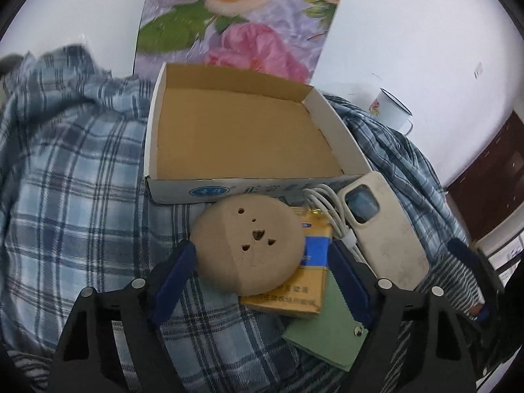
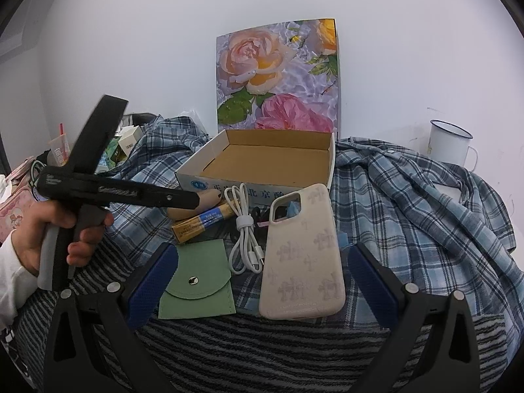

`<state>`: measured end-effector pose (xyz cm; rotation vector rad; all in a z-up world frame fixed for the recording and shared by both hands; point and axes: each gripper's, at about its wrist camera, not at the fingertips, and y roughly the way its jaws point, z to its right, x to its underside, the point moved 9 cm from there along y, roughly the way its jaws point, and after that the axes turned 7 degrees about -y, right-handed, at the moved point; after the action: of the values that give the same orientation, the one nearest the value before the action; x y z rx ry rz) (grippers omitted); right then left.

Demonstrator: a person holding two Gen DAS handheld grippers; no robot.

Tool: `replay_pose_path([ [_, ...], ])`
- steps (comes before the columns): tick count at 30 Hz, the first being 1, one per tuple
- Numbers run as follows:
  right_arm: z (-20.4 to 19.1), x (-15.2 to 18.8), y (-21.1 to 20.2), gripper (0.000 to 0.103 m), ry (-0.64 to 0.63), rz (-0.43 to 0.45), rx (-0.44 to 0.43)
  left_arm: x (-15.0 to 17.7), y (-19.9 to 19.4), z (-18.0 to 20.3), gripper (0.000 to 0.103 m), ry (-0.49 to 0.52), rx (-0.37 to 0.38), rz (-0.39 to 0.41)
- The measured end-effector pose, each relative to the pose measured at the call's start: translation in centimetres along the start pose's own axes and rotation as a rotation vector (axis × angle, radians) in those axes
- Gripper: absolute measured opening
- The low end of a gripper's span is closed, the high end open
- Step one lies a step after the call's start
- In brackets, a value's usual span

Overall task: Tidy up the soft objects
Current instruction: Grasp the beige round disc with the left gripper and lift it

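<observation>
A checked blue-and-white cloth lies left of the left gripper. Its blue-padded fingers stand spread either side of a round tan sponge pad with small holes; the left pad looks just short of touching it, though blur makes this uncertain. Beyond the fingers sits an open, empty cardboard box. Under the sponge lies a yellow-and-blue packet. The right gripper hangs open around a green snap pouch, a coiled white cable and a cream phone case.
</observation>
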<state>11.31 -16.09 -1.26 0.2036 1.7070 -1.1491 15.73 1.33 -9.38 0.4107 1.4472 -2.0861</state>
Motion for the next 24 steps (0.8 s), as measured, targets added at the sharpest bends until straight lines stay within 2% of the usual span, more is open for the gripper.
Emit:
replay_pose_path([
  [7, 0.1, 0.1, 0.4, 0.103, 0.018, -0.018, -0.014, -0.7, 1.2, -1.1, 0.085, -0.050, -0.002, -0.035],
  [14, 0.4, 0.0, 0.3, 0.103, 0.036, -0.011, -0.019, -0.8, 2.4, -1.8, 0.085, -0.087, 0.027, -0.063],
  [24, 0.3, 0.3, 0.9, 0.103, 0.043, -0.039, -0.020, -0.6, 2.8, -1.6, 0.086, -0.071, 0.023, -0.057],
])
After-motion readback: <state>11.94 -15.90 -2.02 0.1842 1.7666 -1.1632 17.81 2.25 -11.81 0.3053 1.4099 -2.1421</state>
